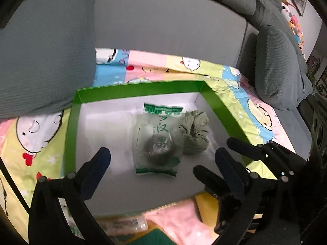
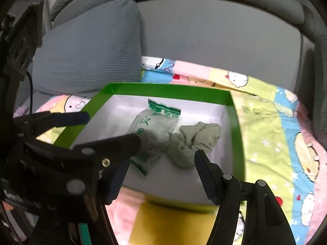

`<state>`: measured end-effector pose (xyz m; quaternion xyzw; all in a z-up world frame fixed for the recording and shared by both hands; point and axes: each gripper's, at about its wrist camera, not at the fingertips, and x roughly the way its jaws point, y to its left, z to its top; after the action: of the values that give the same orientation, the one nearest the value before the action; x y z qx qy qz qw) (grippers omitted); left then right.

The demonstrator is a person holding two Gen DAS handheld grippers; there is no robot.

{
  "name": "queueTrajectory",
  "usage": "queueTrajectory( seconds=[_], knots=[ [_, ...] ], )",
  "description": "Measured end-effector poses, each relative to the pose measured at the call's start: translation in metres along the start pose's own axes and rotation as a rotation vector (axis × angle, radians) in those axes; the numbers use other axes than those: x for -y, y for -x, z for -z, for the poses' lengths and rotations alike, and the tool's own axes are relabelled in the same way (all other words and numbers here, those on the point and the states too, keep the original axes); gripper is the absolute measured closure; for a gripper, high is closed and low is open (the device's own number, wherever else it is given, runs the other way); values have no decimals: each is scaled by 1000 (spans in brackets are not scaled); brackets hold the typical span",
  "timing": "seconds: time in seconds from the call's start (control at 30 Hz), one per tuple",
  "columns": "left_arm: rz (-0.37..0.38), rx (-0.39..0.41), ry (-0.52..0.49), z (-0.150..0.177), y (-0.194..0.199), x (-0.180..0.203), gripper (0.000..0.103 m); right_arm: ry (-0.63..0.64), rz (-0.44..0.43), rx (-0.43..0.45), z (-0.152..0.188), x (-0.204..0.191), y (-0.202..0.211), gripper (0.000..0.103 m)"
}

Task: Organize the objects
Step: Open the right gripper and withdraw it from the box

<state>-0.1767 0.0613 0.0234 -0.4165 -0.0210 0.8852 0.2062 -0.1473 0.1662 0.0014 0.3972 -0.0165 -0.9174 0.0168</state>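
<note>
A green-rimmed box (image 1: 141, 90) with a white inside lies on a cartoon-print blanket; it also shows in the right wrist view (image 2: 169, 91). In it lie a clear packet with green print (image 1: 157, 140) (image 2: 155, 126) and a bunched green cloth (image 1: 194, 134) (image 2: 194, 140), side by side. My left gripper (image 1: 163, 161) is open and empty, hovering over the box's near part. My right gripper (image 2: 161, 163) is open and empty, just above the cloth and packet; it shows at the right of the left wrist view (image 1: 216, 159).
Grey sofa cushions stand behind the box at left (image 1: 45, 47) and right (image 1: 280, 69). A small tube-like item (image 1: 124, 223) lies on the blanket near the box's front edge. A yellow patch of the blanket (image 2: 169, 222) lies in front of the box. Plush toys (image 1: 294, 22) sit far right.
</note>
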Motion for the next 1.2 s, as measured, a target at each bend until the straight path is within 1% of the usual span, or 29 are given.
queueTrajectory(
  seconds=[0.03, 0.13, 0.33, 0.47, 0.6, 0.7, 1.0, 1.2],
  knots=[
    [-4, 12, -3, 1, 4, 2, 1, 4, 8, 9, 2, 0, 6, 35],
    [-19, 55, -22, 8, 22, 11, 1, 20, 24, 35, 11, -2, 25, 24],
    [-73, 122, -93, 25, 58, 33, 1, 0, 15, 65, 28, -3, 58, 23],
    [-110, 161, -118, 40, 82, 44, 1, -22, 8, 91, 39, -3, 82, 23],
    [-131, 190, -132, 54, 104, 54, 1, -36, -4, 114, 48, -5, 106, 23],
    [-136, 208, -124, 65, 120, 58, 1, -40, -14, 129, 54, -9, 121, 23],
    [-123, 225, -117, 89, 153, 71, 1, -40, -37, 150, 70, -18, 149, 22],
    [-134, 189, -90, 111, 158, 69, 1, -22, -76, 148, 82, -27, 156, 22]
  ],
)
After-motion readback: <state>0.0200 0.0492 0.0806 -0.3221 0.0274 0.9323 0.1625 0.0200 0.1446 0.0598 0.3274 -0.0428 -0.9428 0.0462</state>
